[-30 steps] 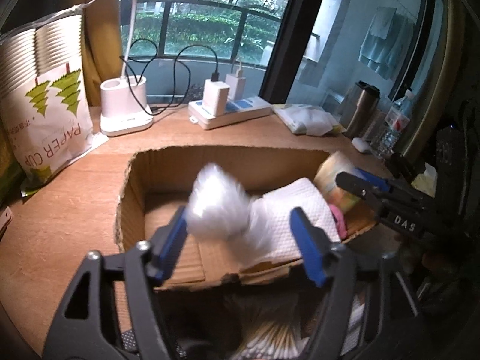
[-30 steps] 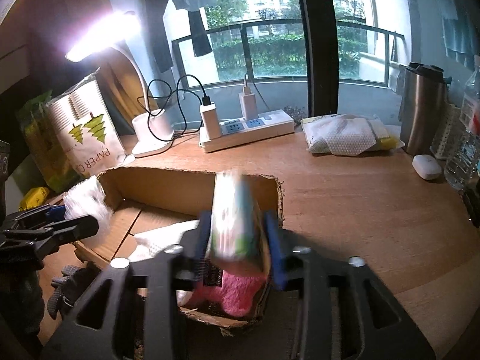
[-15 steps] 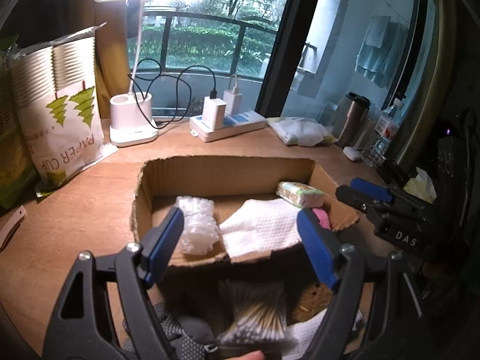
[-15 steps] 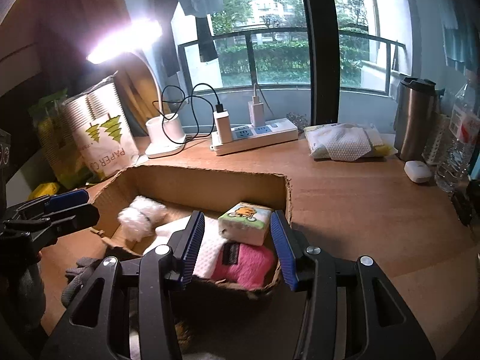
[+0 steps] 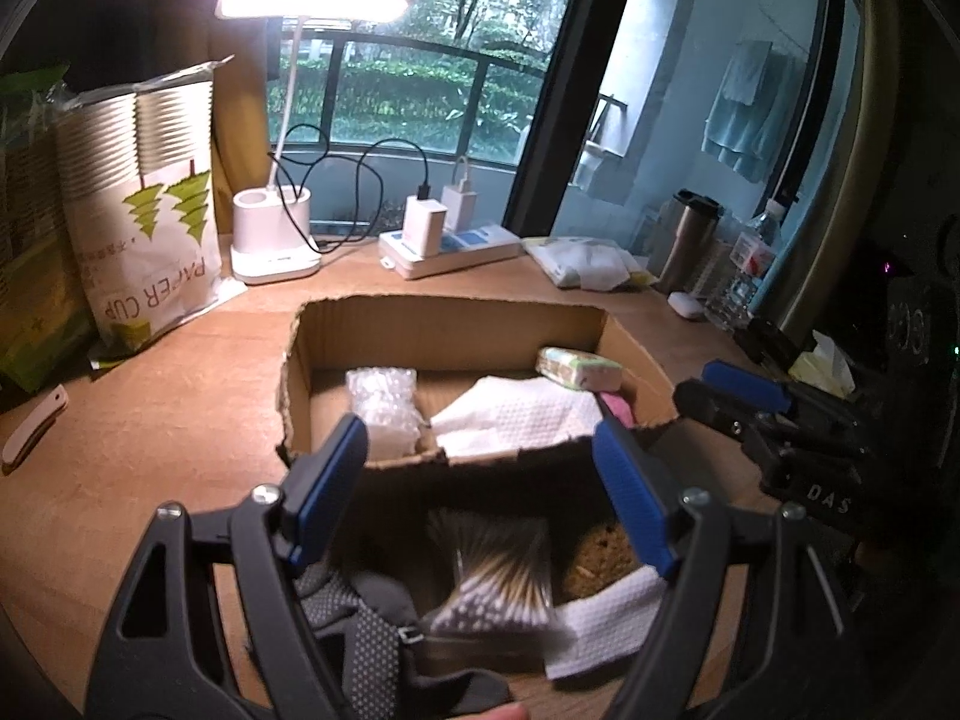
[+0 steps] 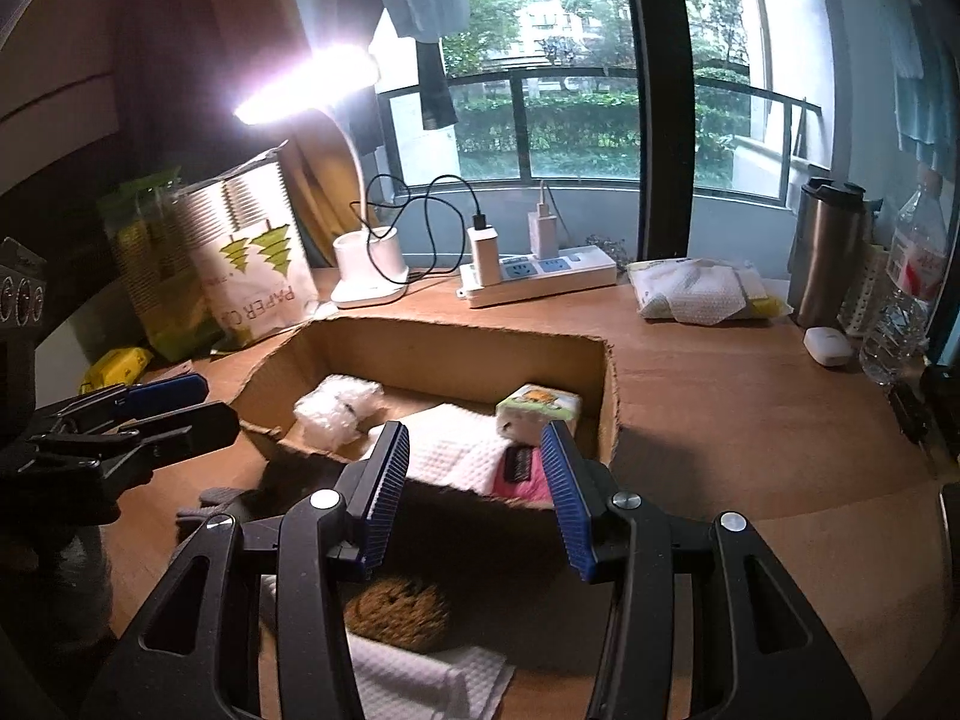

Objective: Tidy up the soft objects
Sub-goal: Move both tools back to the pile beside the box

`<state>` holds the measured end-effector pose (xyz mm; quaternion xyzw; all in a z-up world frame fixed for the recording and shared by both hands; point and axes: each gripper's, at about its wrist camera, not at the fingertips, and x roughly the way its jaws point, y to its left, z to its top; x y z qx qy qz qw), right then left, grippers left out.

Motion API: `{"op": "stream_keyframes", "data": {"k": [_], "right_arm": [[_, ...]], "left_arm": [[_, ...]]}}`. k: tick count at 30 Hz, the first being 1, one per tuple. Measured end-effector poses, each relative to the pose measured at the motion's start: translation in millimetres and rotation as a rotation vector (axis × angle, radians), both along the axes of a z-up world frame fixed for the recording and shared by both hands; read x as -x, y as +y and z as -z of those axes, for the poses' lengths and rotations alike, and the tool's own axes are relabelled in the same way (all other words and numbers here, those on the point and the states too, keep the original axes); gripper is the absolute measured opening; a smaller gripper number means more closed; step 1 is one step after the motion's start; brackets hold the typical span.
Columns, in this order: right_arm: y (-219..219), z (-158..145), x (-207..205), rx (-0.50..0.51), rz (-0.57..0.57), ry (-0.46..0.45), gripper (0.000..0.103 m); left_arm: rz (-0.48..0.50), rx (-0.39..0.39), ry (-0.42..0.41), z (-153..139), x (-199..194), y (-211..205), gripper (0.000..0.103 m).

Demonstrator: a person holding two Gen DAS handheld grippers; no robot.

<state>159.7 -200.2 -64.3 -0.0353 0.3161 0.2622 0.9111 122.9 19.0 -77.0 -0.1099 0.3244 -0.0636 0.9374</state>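
Cardboard box [image 5: 336, 348] sits at your twelve o'clock holding bubble wrap [image 5: 384, 402] and tissues [image 5: 579, 367], while your left gripper [image 5: 480, 480] and right gripper [image 6: 474, 492] both hang open, empty.

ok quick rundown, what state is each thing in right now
left gripper: open, empty
right gripper: open, empty
cardboard box: open-topped, upright
bubble wrap: lying in box, left side
white cloth: spread flat in box
tissue pack: in box, right side
desk lamp: on
power strip: chargers plugged in
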Motion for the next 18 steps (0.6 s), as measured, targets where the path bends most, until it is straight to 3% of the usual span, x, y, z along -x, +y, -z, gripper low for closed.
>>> {"op": "stream_keyframes", "data": {"k": [8, 13, 18], "right_arm": [[7.8, 6.1, 20.8, 0.006, -0.03, 0.025, 0.049], [10.3, 13.6, 33.5, 0.013, -0.038, 0.044, 0.069], [12.5, 23.8, 41.9, 0.033, -0.04, 0.066, 0.07]], "left_arm": [[-0.01, 0.004, 0.007, 6.4, 18.9, -0.3, 0.079], [-0.021, 0.005, 0.015, 13.1, 30.5, 1.7, 0.079], [-0.034, 0.006, 0.046, 27.0, 38.4, 5.4, 0.08]]}}
